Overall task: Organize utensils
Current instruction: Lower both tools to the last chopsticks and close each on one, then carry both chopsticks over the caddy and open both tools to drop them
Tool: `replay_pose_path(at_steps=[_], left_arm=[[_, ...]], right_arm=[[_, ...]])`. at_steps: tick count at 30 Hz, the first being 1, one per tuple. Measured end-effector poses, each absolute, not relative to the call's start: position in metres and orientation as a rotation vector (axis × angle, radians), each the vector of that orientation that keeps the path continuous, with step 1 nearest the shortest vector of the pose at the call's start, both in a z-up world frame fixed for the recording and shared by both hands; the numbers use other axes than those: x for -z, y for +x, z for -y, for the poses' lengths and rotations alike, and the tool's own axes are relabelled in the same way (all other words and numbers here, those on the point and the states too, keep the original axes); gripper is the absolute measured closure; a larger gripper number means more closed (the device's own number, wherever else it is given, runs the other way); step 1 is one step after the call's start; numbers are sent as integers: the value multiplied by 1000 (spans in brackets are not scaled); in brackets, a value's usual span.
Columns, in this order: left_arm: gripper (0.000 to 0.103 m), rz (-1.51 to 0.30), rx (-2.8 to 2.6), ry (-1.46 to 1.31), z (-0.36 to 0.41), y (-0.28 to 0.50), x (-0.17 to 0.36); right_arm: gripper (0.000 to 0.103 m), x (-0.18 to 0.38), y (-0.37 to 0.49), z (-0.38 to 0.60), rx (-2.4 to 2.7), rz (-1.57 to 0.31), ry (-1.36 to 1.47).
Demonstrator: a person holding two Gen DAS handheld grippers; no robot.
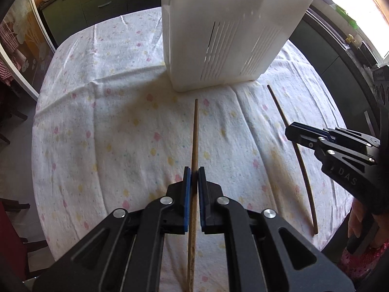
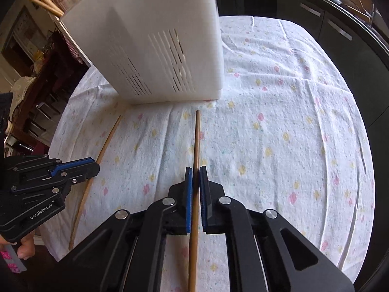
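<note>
Our left hand-held gripper (image 1: 193, 170) is clamped on a thin wooden stick (image 1: 195, 131), its blue pads (image 1: 186, 194) pressed against the shaft on both sides. Our right hand-held gripper (image 2: 196, 170) is clamped the same way on a second wooden stick (image 2: 197, 136). Each stick is a long, slender, light-brown rod, round in section and plain along its length, running straight ahead from between the fingers and back under the gripper body.

Ahead of both grippers, just past the stick tips, stands a white plastic utensil holder (image 1: 228, 31), upright on the bench (image 1: 97, 126), its walls cut with narrow vertical slots. It stands right in the line of each stick. The bench is covered with a white cloth (image 2: 279, 133) dotted with small pink and yellow flowers and creased in several folds.

In the left wrist view, the right gripper sits off to the right with its stick passing beneath it; in the right wrist view, the left gripper sits off to the left likewise.

We count two sticks, two grippers and one holder.
</note>
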State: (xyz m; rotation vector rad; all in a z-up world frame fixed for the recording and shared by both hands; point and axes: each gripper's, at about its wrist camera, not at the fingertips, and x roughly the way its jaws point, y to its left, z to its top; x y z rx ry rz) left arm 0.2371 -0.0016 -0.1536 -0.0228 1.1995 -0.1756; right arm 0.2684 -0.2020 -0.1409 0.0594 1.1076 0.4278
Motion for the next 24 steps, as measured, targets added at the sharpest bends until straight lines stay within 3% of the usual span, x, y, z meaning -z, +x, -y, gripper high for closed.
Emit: replay_pose_path(at_steps=[10,24], left_arm=[[97,-1079,208,-5,10,215,97],[97,-934,261,9,24,191,33]], right_arm=[[97,57,233,248,-497,-896,154],[97,6,208,251,-536,-778,149]])
